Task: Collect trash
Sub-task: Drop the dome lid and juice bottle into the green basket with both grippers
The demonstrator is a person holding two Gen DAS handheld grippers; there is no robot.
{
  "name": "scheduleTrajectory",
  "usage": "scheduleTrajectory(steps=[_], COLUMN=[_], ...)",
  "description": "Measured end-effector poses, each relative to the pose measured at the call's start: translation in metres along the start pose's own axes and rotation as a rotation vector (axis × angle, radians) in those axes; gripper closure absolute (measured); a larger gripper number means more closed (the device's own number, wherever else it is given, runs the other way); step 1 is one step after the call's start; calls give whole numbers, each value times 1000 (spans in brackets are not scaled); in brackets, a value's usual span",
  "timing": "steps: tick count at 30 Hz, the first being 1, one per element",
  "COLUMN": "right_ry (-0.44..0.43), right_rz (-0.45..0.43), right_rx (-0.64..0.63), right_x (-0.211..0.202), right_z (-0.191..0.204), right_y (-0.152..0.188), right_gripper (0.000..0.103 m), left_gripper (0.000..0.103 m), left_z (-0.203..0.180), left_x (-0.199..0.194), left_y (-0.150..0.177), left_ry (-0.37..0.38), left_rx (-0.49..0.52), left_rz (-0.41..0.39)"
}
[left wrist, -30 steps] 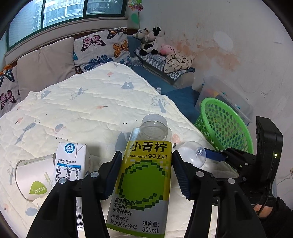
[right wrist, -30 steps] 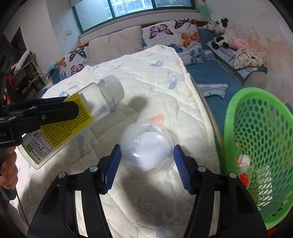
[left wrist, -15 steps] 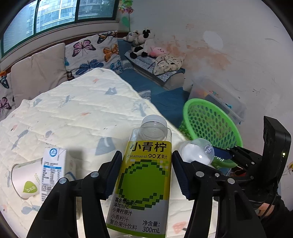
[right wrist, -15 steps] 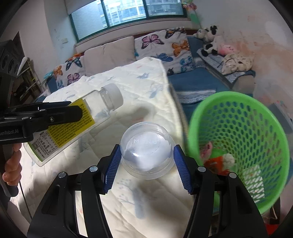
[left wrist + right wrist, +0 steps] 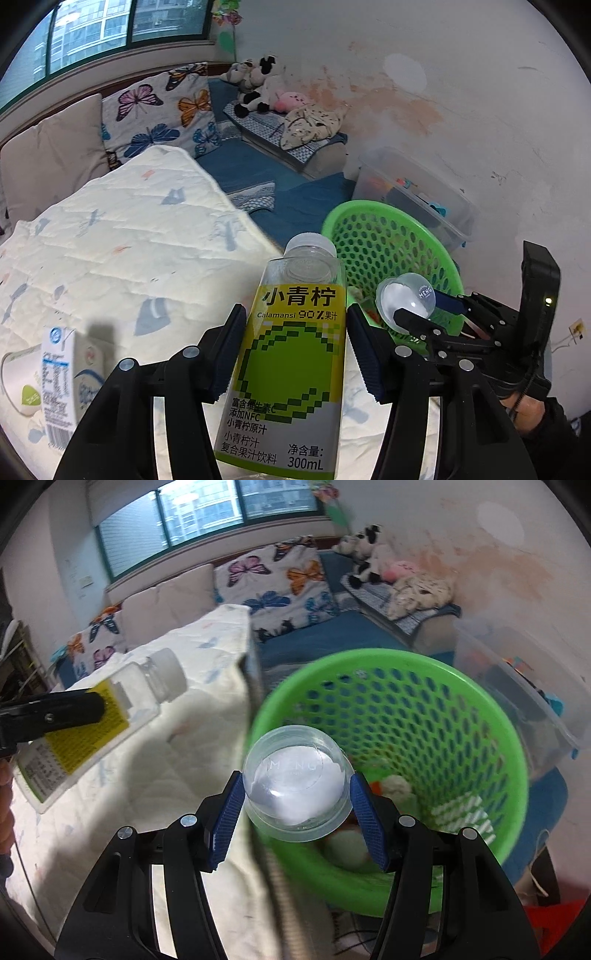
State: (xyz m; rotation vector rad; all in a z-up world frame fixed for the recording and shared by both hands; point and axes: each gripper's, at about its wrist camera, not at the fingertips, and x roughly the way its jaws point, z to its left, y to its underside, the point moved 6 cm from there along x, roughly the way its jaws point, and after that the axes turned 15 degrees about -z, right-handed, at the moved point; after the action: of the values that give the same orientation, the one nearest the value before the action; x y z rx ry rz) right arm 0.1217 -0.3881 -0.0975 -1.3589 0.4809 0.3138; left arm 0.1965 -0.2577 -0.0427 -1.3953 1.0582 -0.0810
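- Left wrist view: the left gripper (image 5: 293, 354) has its two fingers pinching a clear juice bottle (image 5: 291, 365) with a yellow-green label, cap pointing away, held above the edge of a white quilted bed (image 5: 122, 254)
- Ahead and to the right stands a green basket (image 5: 388, 236) on the floor beside the bed; the bottle's cap sits just short of its near rim, so if let go here it would likely strike the rim or drop on the bed edge
- On the bed at the far left lie a milk carton (image 5: 59, 384) and a paper cup (image 5: 18, 384), not yet collected
- Right wrist view: the right gripper (image 5: 297, 812) has its fingers pinching a clear round container (image 5: 295, 788) with something white inside
- The container hangs over the near rim of the basket, partly above the gap beside the bed; released now, it could bounce off the rim and roll onto the floor
- Its curved, smooth wall gives the fingers little to hold, so it may slip early
- The two grippers are near each other at the basket and could knock together
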Motion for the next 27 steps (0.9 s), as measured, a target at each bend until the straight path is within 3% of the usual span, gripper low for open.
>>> scheduleTrajectory(steps=[9, 27], right_ry=[65, 130], right_rz=[7, -79], right_rx=[67, 41], right_x=[-8, -65], right_z=[-44, -72], right_y=[9, 16], right_gripper=[39, 31], left_gripper=[49, 49], left_z=[-39, -100], left_x=[22, 80], left_y=[-10, 4], left_ry=[47, 91], left_rx=[48, 132], left_rz=[19, 129])
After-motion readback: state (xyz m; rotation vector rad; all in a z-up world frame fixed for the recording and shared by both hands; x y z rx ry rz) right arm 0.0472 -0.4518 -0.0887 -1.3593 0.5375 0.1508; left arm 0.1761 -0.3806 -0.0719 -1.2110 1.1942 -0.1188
